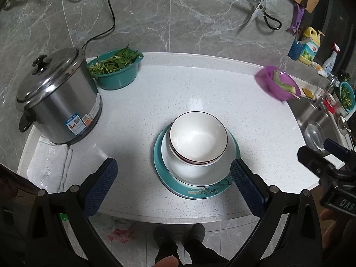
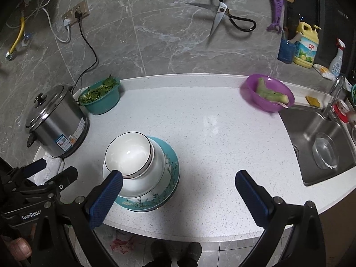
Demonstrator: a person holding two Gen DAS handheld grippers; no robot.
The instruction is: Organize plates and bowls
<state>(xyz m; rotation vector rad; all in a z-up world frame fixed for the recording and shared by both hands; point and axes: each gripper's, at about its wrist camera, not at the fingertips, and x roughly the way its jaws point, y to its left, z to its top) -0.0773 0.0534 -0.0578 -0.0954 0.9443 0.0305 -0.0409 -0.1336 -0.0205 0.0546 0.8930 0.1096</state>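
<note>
We held both tongs above the near edge of the white speckled table (image 1: 200, 84), and neither had hold of anything. The left tongs (image 1: 173, 178) stood wide open, their blue pads (image 1: 104, 189) spread to either side of the stacked dishes, the right-hand pad just beside the rim of the teal plate (image 1: 200, 191). The right tongs (image 2: 178, 189) were also spread wide and empty, with their left pad overlapping the stack in the view and their right pad over bare table.

The stack sat near the front of the table: the teal plate with a blossom pattern at the bottom, a white plate (image 1: 193, 171) on it, and two nested white bowls (image 1: 198, 133) with dark rims on top.

Well behind it to the left stood a steel cooker (image 1: 57, 98) with its lid on, and beside that a teal basin (image 1: 115, 66) of green leaves. A purple bowl (image 2: 267, 93) holding a pale green vegetable sat at the far right, next to the sink (image 2: 316, 142). Scissors (image 2: 222, 11) hung on the grey tiled wall.
</note>
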